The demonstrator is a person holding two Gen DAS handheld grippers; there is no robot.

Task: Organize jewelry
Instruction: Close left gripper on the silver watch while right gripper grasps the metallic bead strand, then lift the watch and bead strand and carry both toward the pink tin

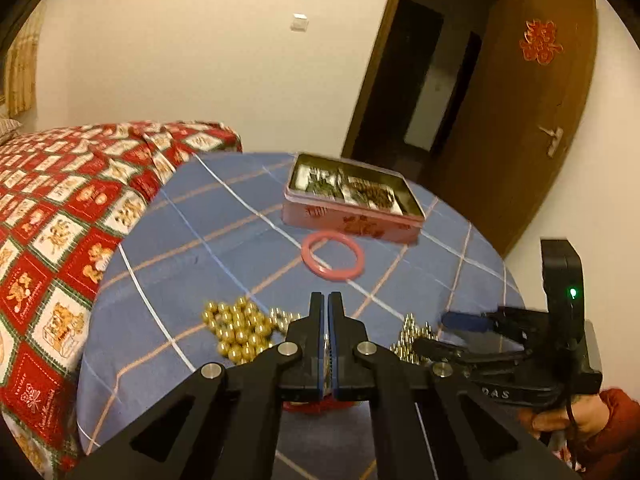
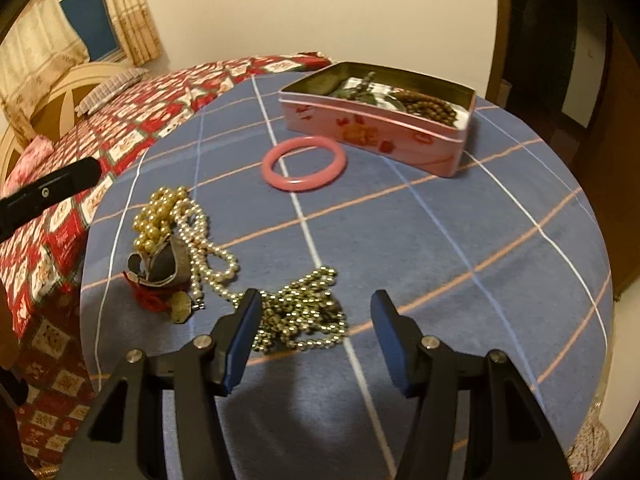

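Jewelry lies loose at lower left of the table, bangle just before the tin; right gripper gapes beside the bead chain, likely next, left gripper pinched nearly closed, contents unclear.

Warm, dim indoor light tints both views yellowish. Fisheye bending curves the surface and darkens the corners. The pink tin is motion-smeared in the left view. A soft shadow pools at the surface's near edge.
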